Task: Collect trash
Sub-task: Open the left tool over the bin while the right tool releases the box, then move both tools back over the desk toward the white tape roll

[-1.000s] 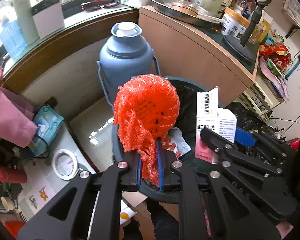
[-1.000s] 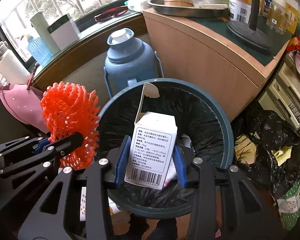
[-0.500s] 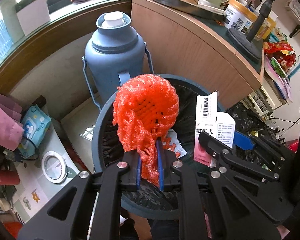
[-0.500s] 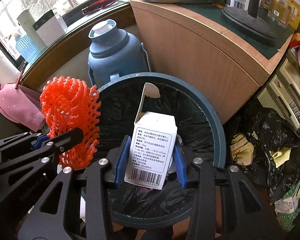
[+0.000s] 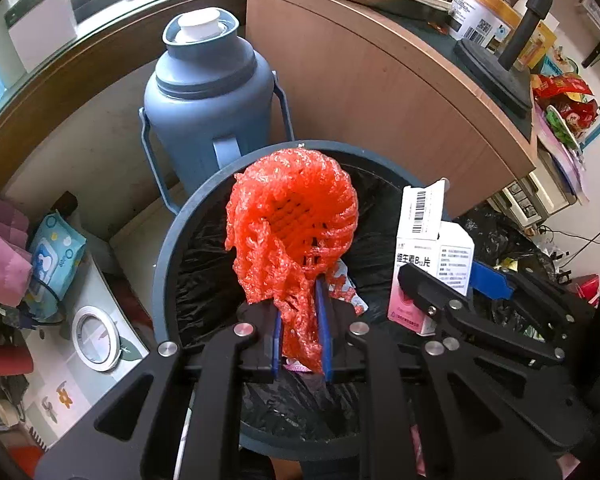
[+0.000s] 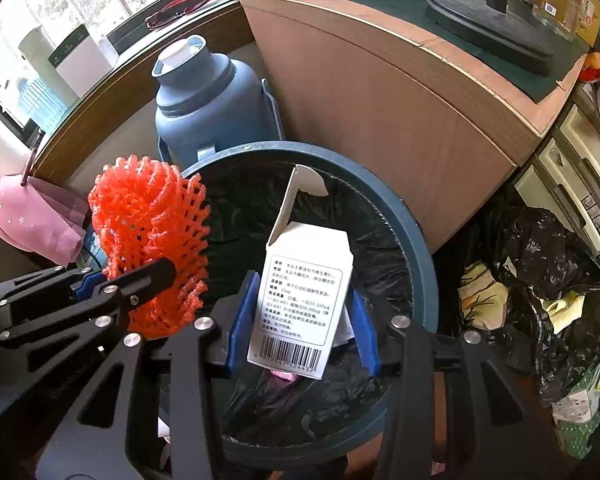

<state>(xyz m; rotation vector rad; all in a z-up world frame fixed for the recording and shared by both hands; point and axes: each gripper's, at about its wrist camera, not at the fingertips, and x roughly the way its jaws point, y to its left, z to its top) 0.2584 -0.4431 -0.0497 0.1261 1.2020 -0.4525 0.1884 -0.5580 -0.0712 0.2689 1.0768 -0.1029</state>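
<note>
We see left gripper [image 5: 300,320] clamped on orange foam fruit net [image 5: 292,236], jaws nearly closed, net held over open round trash bin [image 5: 168,248] lined with black bag. Right gripper [image 6: 304,316] pinches white medicine box [image 6: 304,292], top flap open, jaws box-width apart, above bin mouth. Blue thermos jug [image 5: 208,92] stands just behind bin, beside wooden cabinet [image 5: 380,92].

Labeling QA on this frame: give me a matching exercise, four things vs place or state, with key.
Things:
1. orange foam net
2. white medicine box
3. blue thermos jug
4. trash bin

Place or state:
A. black liner inside
B. gripped in left tool
C. on the floor behind the bin
D. gripped in right tool, top flap open

Pairs: 1-B, 2-D, 3-C, 4-A
</note>
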